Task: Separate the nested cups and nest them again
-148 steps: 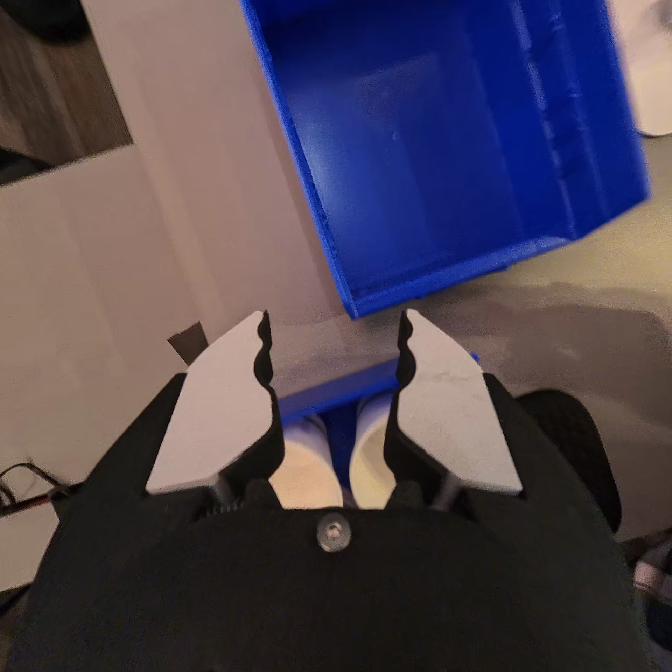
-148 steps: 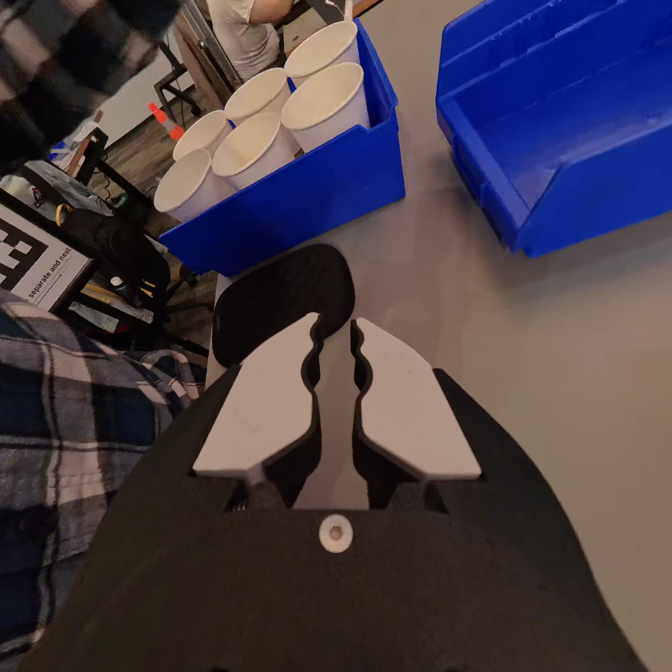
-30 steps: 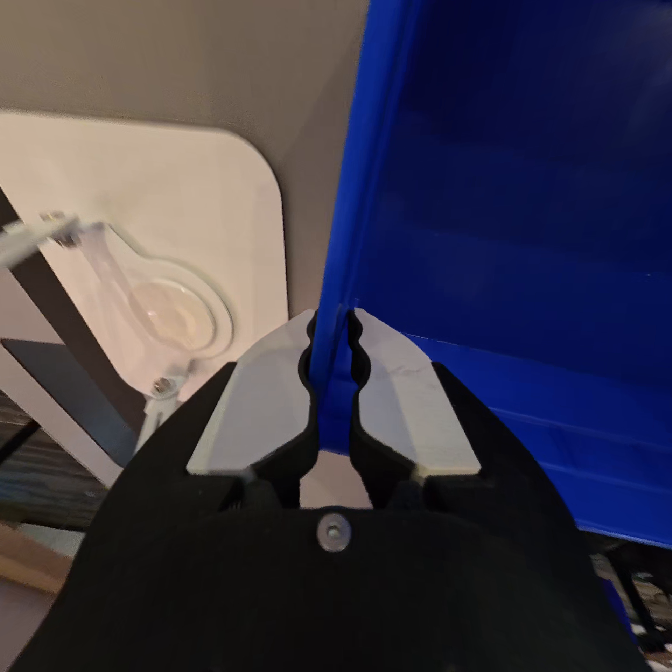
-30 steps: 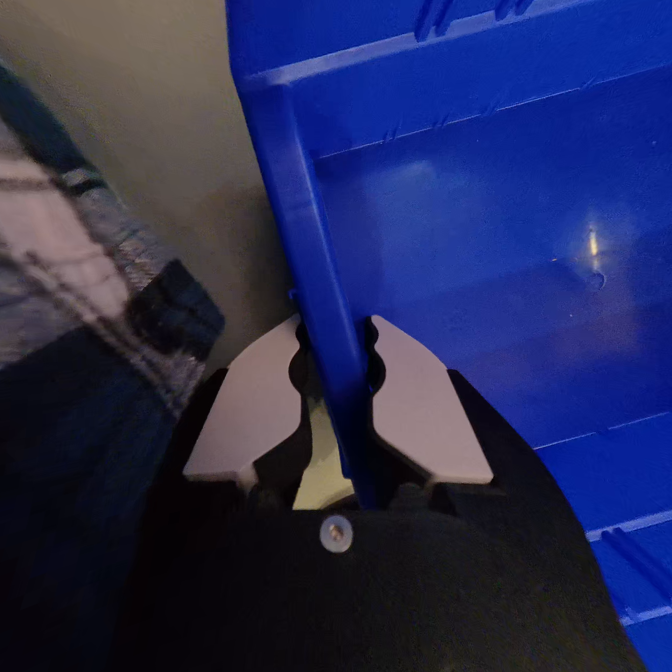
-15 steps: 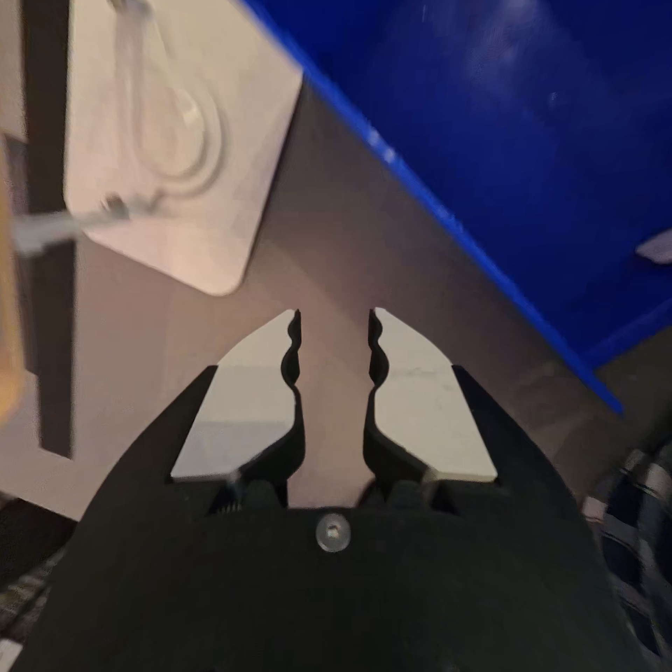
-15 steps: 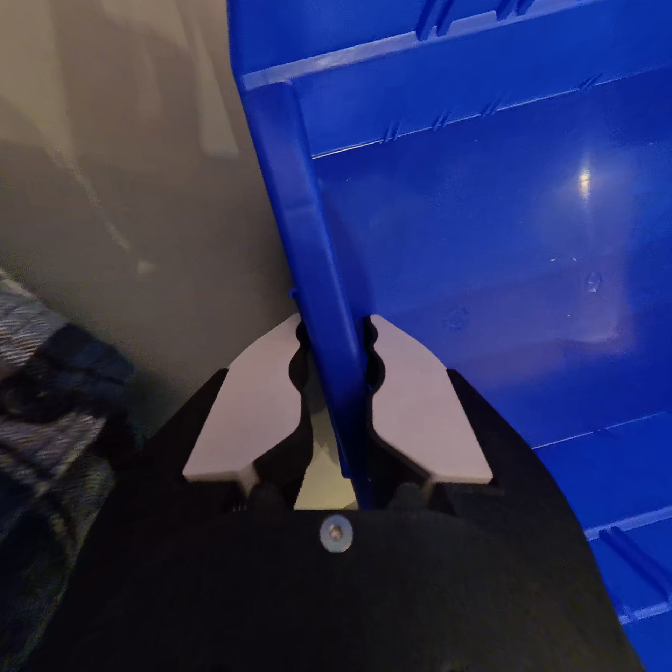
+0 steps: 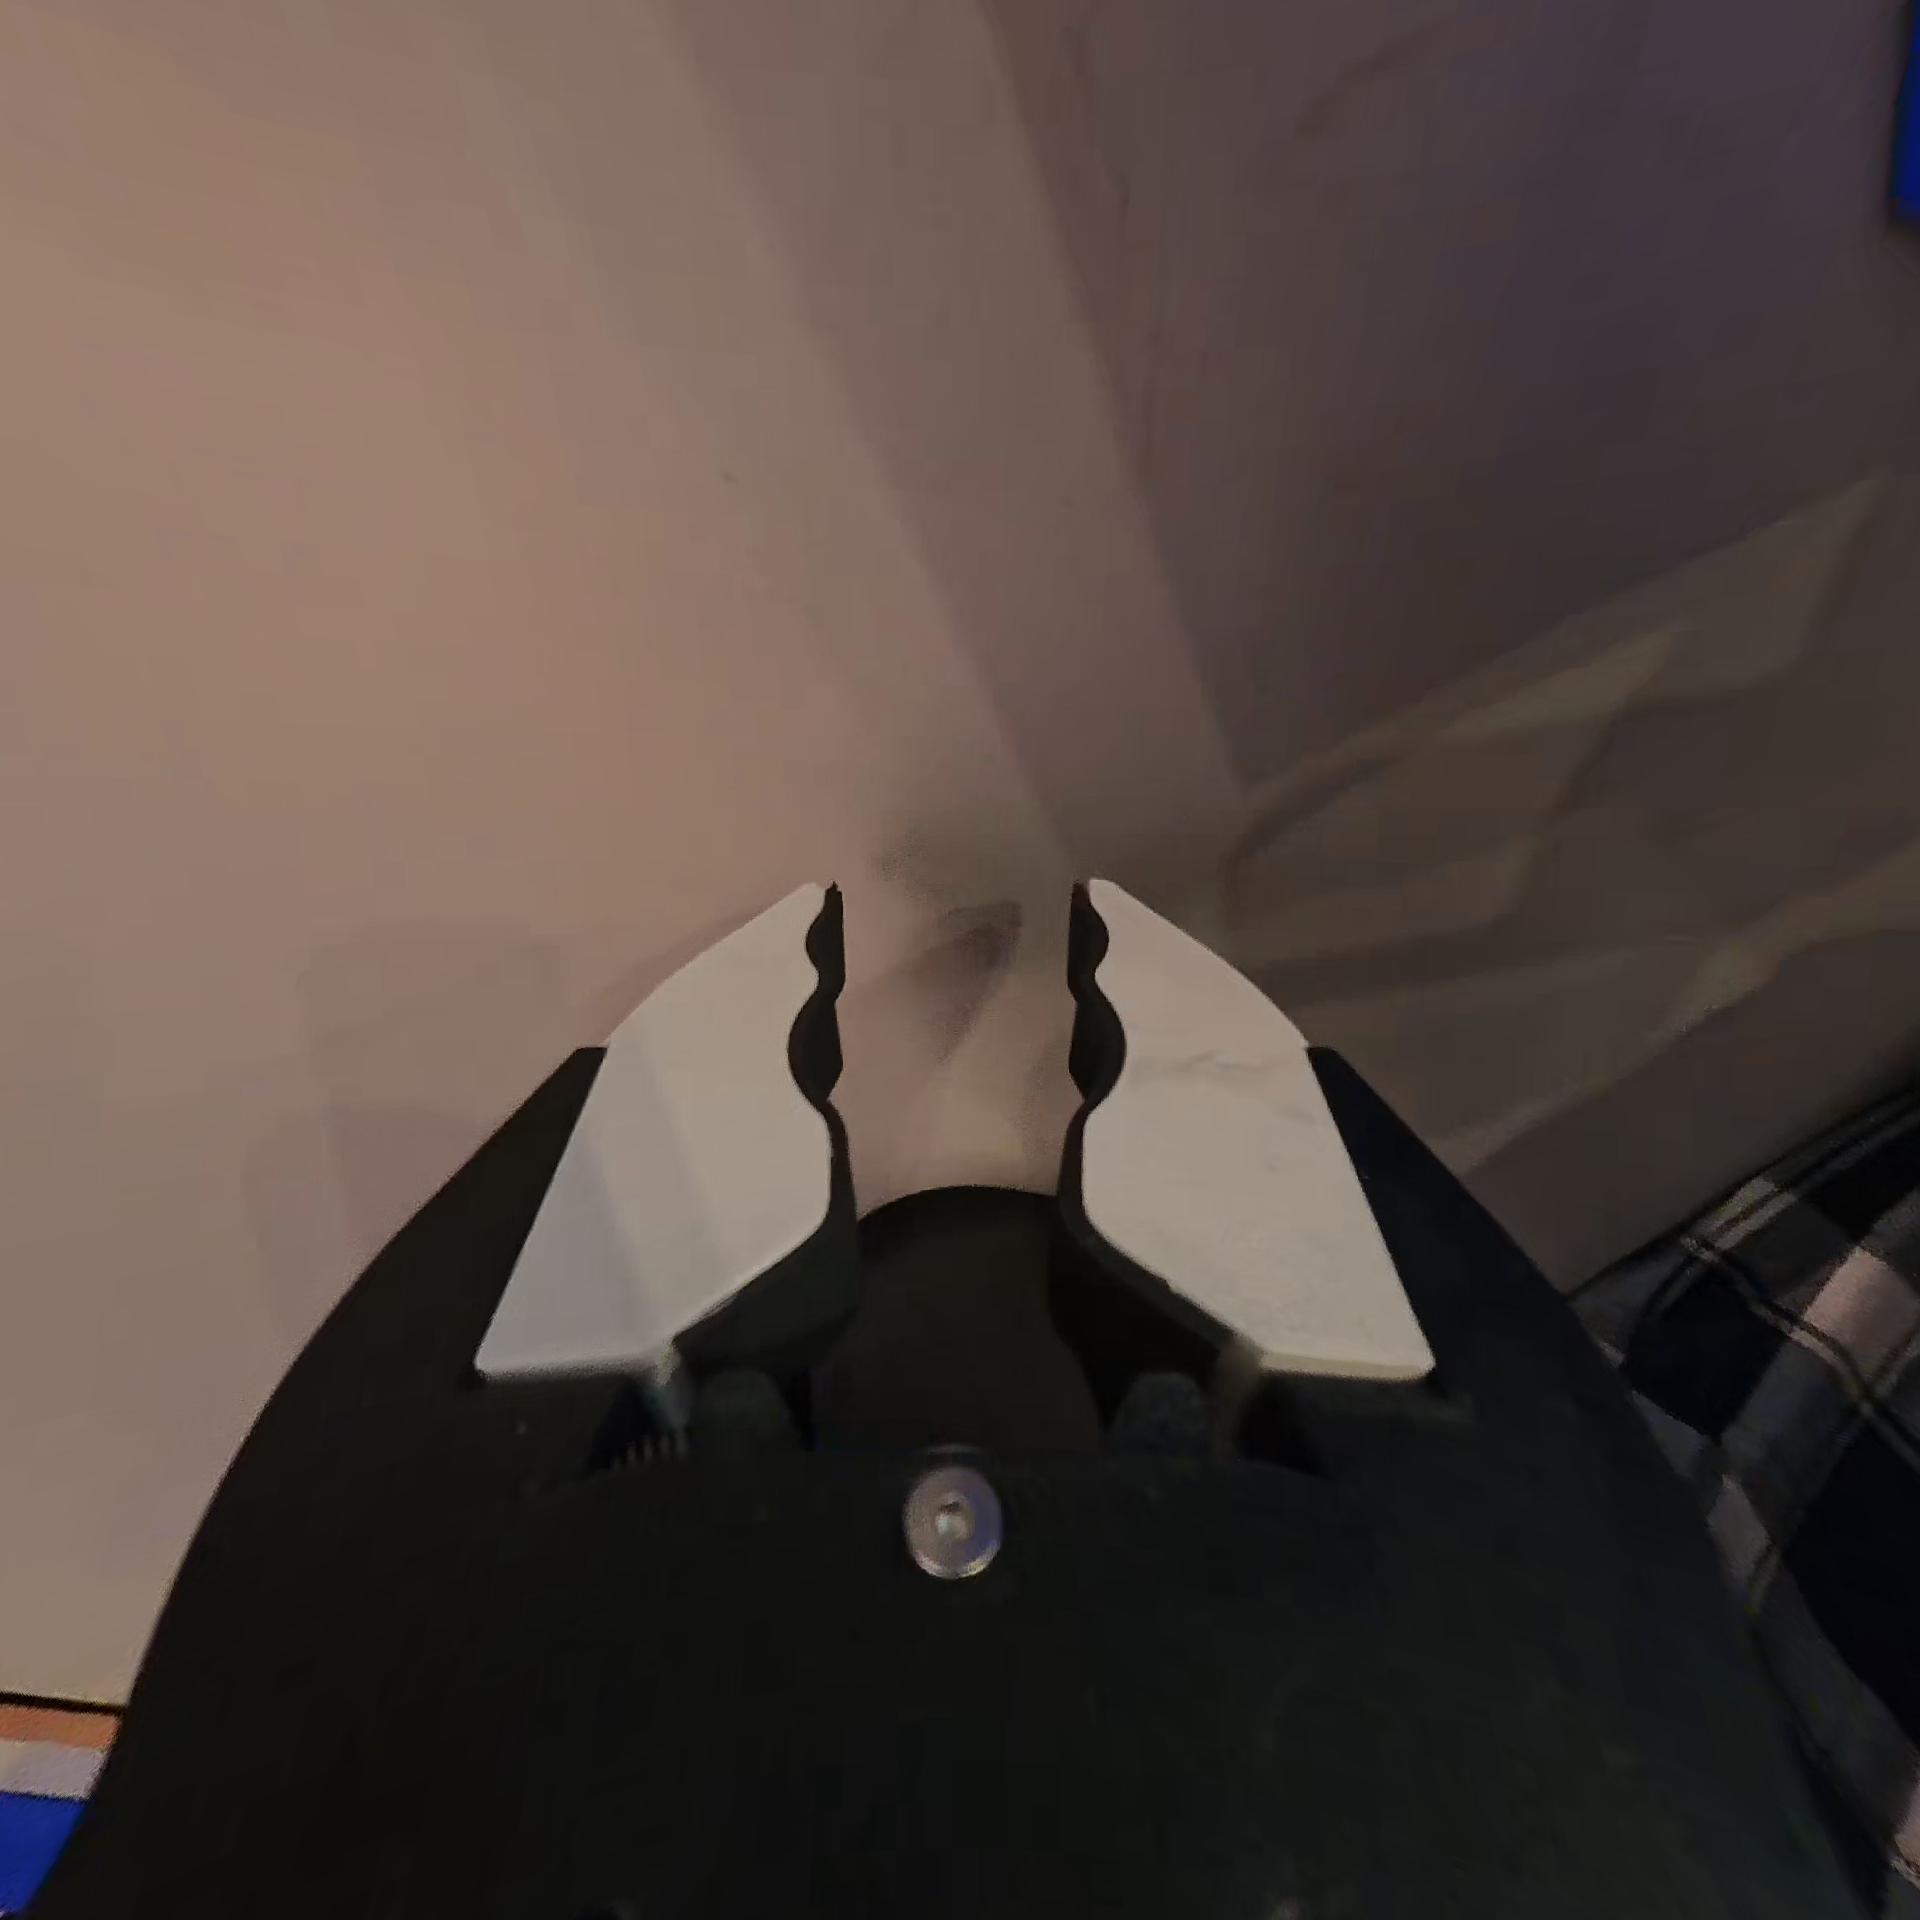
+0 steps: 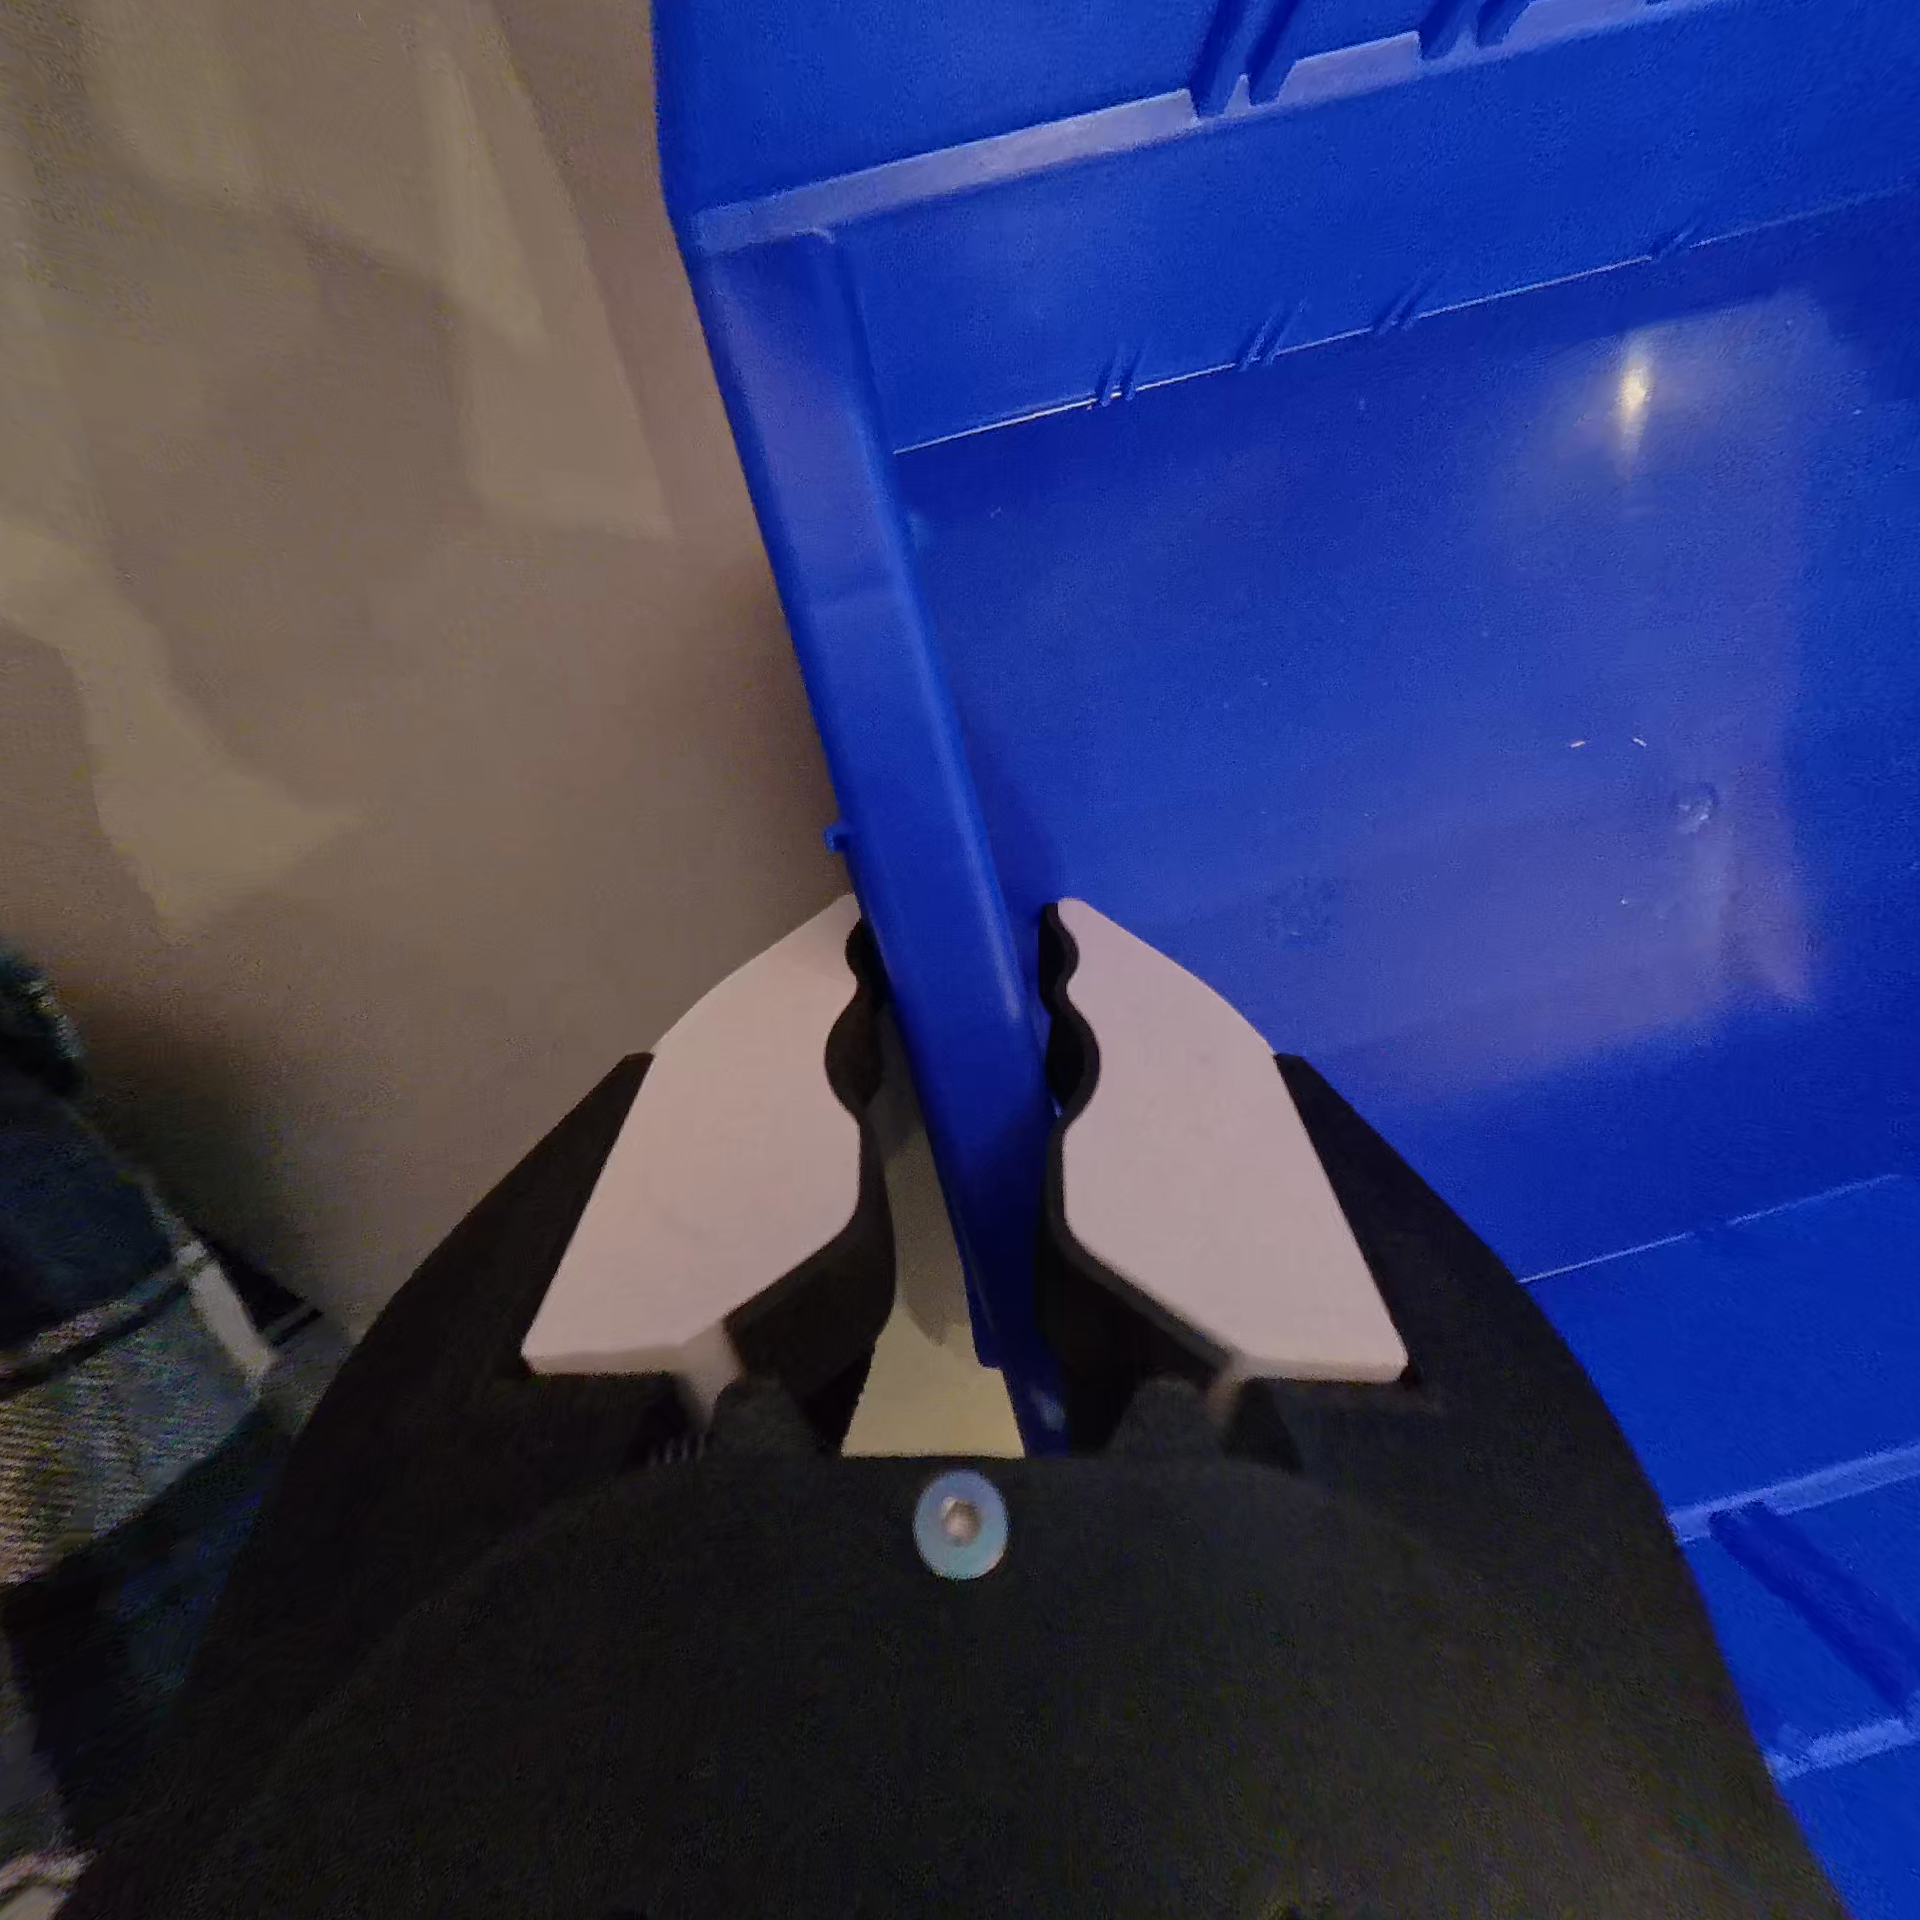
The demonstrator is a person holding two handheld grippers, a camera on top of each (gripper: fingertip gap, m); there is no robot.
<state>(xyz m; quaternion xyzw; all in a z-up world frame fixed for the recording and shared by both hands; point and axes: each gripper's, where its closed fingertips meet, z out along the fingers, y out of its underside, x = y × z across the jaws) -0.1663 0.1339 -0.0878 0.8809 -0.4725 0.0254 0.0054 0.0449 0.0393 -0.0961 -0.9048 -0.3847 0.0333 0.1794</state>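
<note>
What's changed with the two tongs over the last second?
The left tongs let go of the blue bin's wall and swung away; they now hang open over bare table. The right tongs stay clamped on the blue bin wall.

The bin's (image 8: 1351,727) wall stands between the right gripper's (image 8: 951,914) fingers.

Plastic, matt surfaces and cloth

A glossy, smooth blue plastic bin (image 8: 1455,727) is clamped by its rim in the right tool (image 8: 951,914); matt grey table (image 7: 520,520) is seen ahead of the left tool (image 7: 956,904), woven plaid cloth (image 7: 1787,1351) to its right.
</note>
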